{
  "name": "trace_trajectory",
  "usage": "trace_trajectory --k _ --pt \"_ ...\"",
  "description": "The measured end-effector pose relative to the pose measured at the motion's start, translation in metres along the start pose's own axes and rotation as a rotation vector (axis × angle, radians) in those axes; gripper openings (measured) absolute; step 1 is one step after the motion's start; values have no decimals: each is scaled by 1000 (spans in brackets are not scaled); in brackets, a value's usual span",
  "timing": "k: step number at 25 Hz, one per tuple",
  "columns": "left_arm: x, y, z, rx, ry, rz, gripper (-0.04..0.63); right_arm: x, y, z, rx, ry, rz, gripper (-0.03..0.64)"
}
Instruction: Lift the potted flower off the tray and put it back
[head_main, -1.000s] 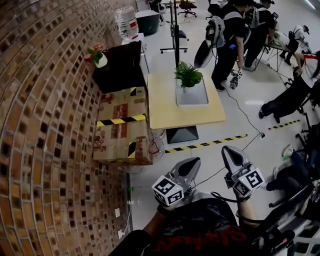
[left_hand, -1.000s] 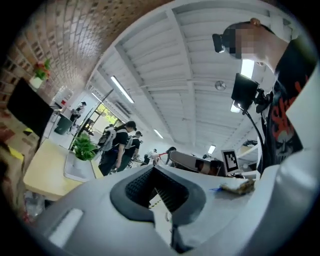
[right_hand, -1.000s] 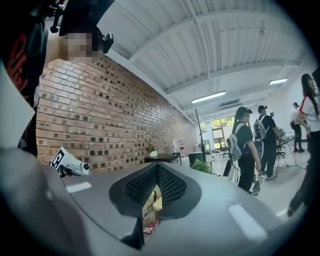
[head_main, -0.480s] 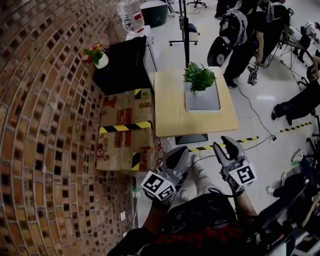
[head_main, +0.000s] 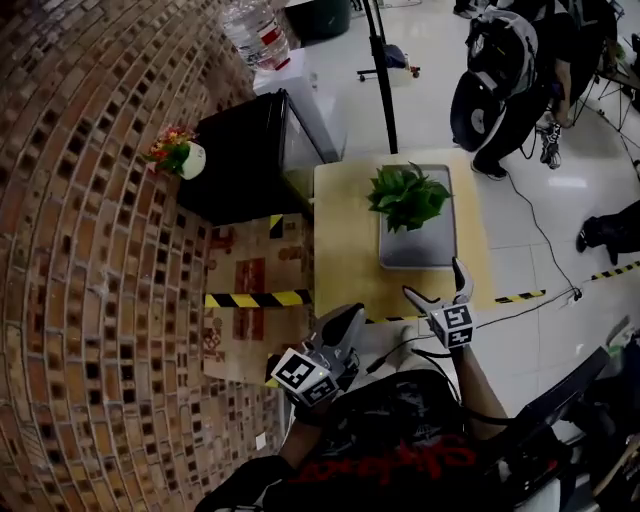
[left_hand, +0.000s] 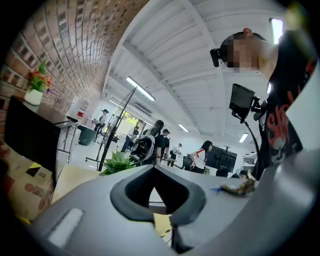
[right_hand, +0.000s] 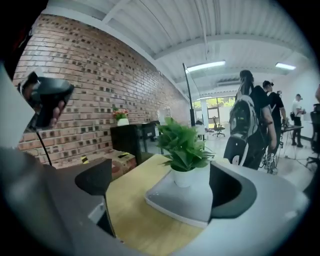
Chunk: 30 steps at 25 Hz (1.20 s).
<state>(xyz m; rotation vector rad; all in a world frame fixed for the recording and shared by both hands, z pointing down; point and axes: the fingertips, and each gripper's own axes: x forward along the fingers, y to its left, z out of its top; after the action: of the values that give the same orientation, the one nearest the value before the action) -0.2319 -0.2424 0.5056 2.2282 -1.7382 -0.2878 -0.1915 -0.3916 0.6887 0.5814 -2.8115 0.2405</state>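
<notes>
Head view: noted potted flower (head_main: 408, 196) upright on grey tray (head_main: 420, 250), toward tray's far end, tray flat on pale wooden tabletop (head_main: 345, 240). Logged right claw (head_main: 433, 280) just short of tray's near edge, jaws spread wide, having just been opening, gripping nothing. Logged left claw (head_main: 348, 318) well to the left of tray and nearer the person, past the tabletop's near edge, jaws pressed together, empty. Spotted cardboard box (head_main: 250, 300) with hazard tape left of tray, black cabinet (head_main: 240, 155) beyond it, small vase of flowers (head_main: 178, 153) on the cabinet against the brick wall (head_main: 90, 250). Left gripper view: found left claw (left_hand: 154, 169) clenched, pads meeting tip to tip, nothing between; caught only leaves of potted flower (left_hand: 117, 162) above the left jaw, tray itself hidden; small vase of flowers (left_hand: 37, 82) far left. Right gripper view: found right claw (right_hand: 162, 187) released, pads far apart; framed in the gap, beyond the pads and untouched, potted flower (right_hand: 184, 150) in white pot standing on tray (right_hand: 175, 202), tabletop (right_hand: 130, 210) to the left of tray.
</notes>
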Motion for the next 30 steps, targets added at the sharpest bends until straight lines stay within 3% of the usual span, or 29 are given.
trace_trajectory --k 7,10,16,17,20,25,30 --pt "42 34 -2 13 118 -26 2 140 -72 -64 -7 130 -22 591" --pt "44 41 6 60 141 -46 2 188 -84 -90 7 199 -26 591" --pt "34 57 21 99 143 -33 2 234 -103 -76 21 172 -98 590" --pt "35 59 19 98 144 -35 2 237 -106 -77 23 178 -109 530" --pt "36 61 14 92 142 -50 2 232 -104 -76 35 171 -124 515" --pt "46 67 13 67 119 -112 2 193 -101 -31 59 44 -177 511" --pt "69 59 9 30 109 -204 2 127 -110 65 25 -95 -236 512"
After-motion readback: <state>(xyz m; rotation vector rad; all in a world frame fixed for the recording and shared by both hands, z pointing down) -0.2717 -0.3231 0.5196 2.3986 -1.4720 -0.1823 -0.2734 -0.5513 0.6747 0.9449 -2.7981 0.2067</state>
